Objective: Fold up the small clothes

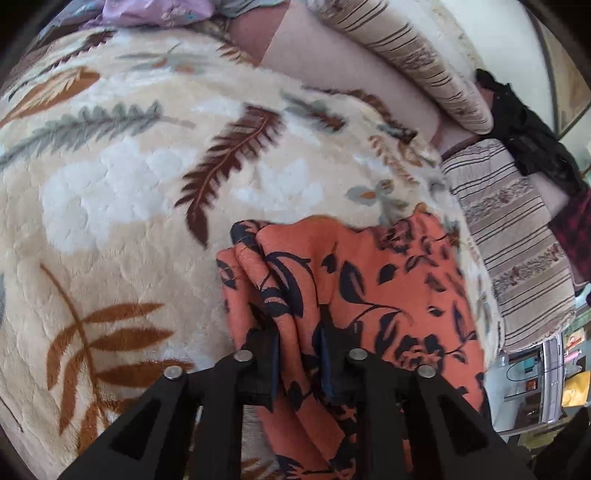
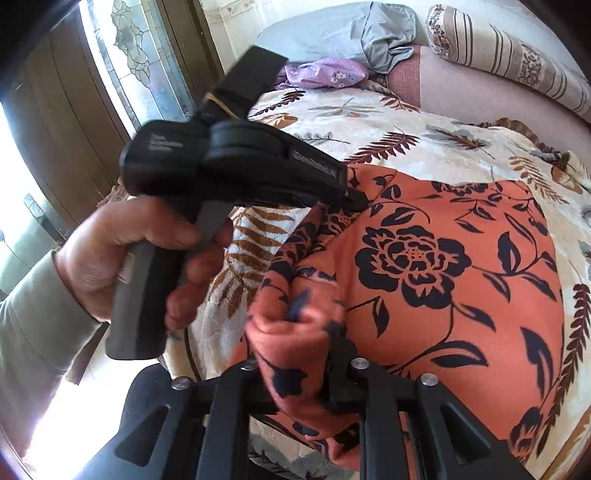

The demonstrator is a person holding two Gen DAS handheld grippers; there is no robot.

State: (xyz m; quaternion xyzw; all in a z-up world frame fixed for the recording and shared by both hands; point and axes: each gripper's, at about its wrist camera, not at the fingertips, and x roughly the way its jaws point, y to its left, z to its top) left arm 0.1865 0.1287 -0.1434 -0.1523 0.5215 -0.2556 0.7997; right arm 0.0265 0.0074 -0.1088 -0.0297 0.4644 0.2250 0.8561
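Observation:
An orange garment with black flower print (image 2: 443,266) lies spread on a cream blanket with leaf pattern (image 1: 122,192). My left gripper (image 1: 299,332) is shut on a bunched edge of the garment (image 1: 369,280), cloth pinched between its black fingers (image 1: 264,343). In the right wrist view the left gripper (image 2: 354,199) is seen from the side, held in a hand, at the garment's far left edge. My right gripper (image 2: 295,347) is shut on a gathered fold of the garment at its near left corner.
Striped cushions (image 1: 517,236) and a black cloth (image 1: 532,136) lie at the right of the bed. A purple garment (image 2: 325,74) and a grey one (image 2: 369,33) lie at the far end. A door and window (image 2: 110,74) stand at the left.

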